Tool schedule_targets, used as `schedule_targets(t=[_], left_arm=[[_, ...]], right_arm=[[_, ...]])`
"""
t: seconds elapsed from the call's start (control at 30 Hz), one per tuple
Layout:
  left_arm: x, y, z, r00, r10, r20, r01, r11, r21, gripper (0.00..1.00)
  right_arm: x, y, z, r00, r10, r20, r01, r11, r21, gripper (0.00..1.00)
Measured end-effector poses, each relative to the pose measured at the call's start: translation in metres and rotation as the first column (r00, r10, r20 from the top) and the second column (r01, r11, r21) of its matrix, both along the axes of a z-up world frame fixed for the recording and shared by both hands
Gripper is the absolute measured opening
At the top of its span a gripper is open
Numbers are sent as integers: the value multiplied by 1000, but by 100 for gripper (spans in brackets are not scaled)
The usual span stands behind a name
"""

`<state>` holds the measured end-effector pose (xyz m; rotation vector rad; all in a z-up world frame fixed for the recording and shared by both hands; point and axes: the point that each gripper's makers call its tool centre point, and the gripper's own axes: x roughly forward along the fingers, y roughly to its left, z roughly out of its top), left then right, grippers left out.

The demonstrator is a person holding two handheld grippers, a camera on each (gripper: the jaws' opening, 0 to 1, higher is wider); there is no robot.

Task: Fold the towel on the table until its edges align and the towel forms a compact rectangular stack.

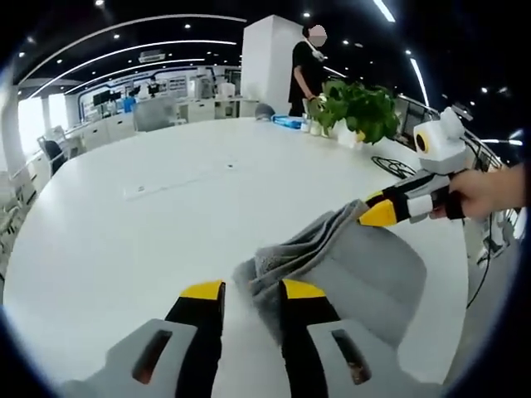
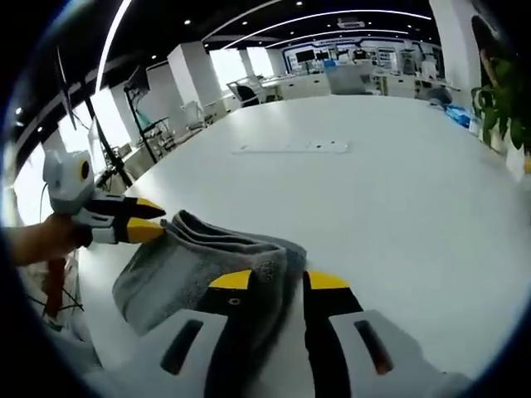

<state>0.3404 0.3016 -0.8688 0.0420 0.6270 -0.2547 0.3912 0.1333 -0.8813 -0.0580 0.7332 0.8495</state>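
A grey towel [image 1: 365,265] lies folded in layers on the white table [image 1: 166,232], its thick folded edge running between the two grippers. My left gripper [image 1: 253,290] has its jaws close together on the near corner of that edge. A hand holds my right gripper [image 1: 369,217] shut on the far corner. In the right gripper view the towel [image 2: 174,265] sags to the left below the edge. There my right gripper [image 2: 280,280] pinches one corner, and my left gripper [image 2: 158,222] comes in from the left at the other.
A potted plant [image 1: 361,108], a blue object [image 1: 289,122] and a coiled cable [image 1: 394,166] sit at the table's far side, where a person [image 1: 307,66] stands. A flat white strip [image 2: 290,148] lies mid-table. The table edge [image 1: 473,274] runs just past the towel.
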Motion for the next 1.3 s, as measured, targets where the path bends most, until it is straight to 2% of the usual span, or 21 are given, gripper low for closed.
schedule_targets(t=[0.23,0.4,0.5,0.7,0.73,0.77,0.8,0.93,1.03,1.17,1.3], left_arm=[[-4,4,10,999,-7,35,7,1000,16,30],[-10,0,14,999,-17,42,17,1000,11,41],[-15,-6,15,997,-46,58,45,999,10,49],[-28,-19,15,994,-91,57,91,996,11,67],[-29,-20,17,992,-104,70,104,995,12,69],[-28,-26,24,984,-129,125,128,992,9,71],[-30,-28,26,981,-132,141,134,991,-1,72],[-40,-35,21,981,-157,111,160,987,-16,78],[-46,-40,17,979,-178,99,179,984,-4,87],[-55,-47,14,978,-185,94,188,982,-21,99],[-65,-52,9,976,-202,81,204,979,-13,100]], right_arm=[[-2,-9,5,1000,0,14,0,1000,-9,24],[-4,-17,8,1000,1,21,-1,1000,-8,29],[-10,-23,6,999,29,26,-28,999,-34,32],[-17,-28,11,997,50,51,-48,998,-27,47],[-20,-29,12,997,56,53,-55,998,-22,48],[-21,-29,12,997,58,53,-57,998,-20,49],[-23,-29,13,997,63,52,-62,998,-16,50],[-33,-28,16,993,94,74,-94,996,-5,58],[-39,-27,16,991,109,77,-109,994,5,63],[-53,-25,16,984,156,90,-157,988,-2,67],[-74,-21,15,975,208,75,-211,977,34,72]])
